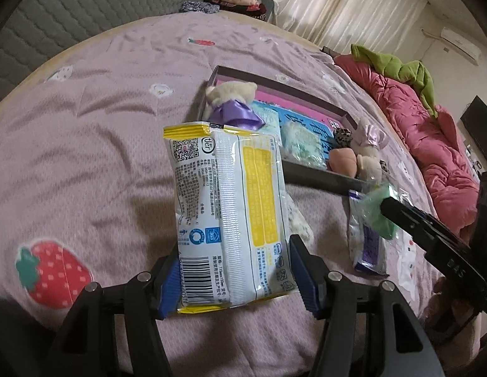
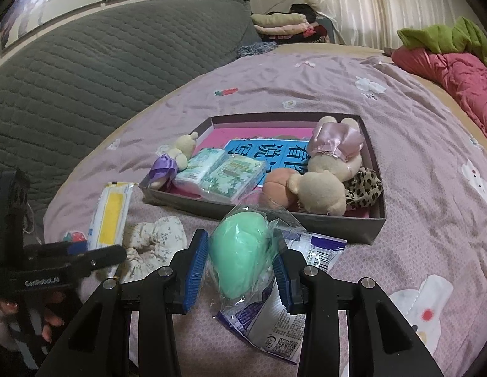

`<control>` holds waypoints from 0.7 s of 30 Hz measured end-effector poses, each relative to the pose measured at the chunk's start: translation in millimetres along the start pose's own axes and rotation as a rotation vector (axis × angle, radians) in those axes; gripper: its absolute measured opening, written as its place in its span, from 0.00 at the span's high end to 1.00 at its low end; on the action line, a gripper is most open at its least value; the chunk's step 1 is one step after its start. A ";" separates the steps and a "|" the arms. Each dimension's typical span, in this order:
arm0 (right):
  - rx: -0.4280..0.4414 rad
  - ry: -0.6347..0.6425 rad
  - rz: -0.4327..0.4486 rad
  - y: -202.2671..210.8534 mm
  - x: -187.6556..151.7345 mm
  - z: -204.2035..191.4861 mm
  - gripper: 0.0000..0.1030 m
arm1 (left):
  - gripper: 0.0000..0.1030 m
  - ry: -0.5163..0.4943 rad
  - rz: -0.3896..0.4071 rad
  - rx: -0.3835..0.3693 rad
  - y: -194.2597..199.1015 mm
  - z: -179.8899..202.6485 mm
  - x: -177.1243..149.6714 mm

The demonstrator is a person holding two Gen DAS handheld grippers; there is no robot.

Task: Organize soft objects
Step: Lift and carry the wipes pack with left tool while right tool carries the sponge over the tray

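Soft objects partly sorted: bears and tissue packs already lie in the box; left gripper clamps a wipes pack, right gripper pinches a bagged green sponge; the floral scrunchie waits on the bedspread.

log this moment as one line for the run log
left gripper: shut on yellow-white pack | right gripper: shut on green item in clear wrap | box: holds plush toys, tissue packs

Floral scrunchie mostly hidden behind yellow wipes pack. Blue book title half covered by toys. Pack print too small to read.
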State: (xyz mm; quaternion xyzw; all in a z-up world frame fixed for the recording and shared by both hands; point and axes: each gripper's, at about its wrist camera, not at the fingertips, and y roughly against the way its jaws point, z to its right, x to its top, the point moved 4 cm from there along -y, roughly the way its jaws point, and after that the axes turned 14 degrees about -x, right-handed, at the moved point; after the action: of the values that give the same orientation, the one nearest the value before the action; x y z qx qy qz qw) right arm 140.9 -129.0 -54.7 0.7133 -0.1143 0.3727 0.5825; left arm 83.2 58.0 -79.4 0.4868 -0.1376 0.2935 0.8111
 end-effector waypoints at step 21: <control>0.008 -0.022 0.103 17.0 19.9 -3.9 0.60 | 0.41 -0.089 0.140 -0.047 6.3 17.7 55.3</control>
State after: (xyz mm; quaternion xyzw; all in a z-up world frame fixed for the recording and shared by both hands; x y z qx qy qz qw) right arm 143.0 -125.1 -28.7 0.7129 -0.1559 0.3945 0.5584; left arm 124.1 63.8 -38.2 0.4693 -0.2140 0.3243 0.7929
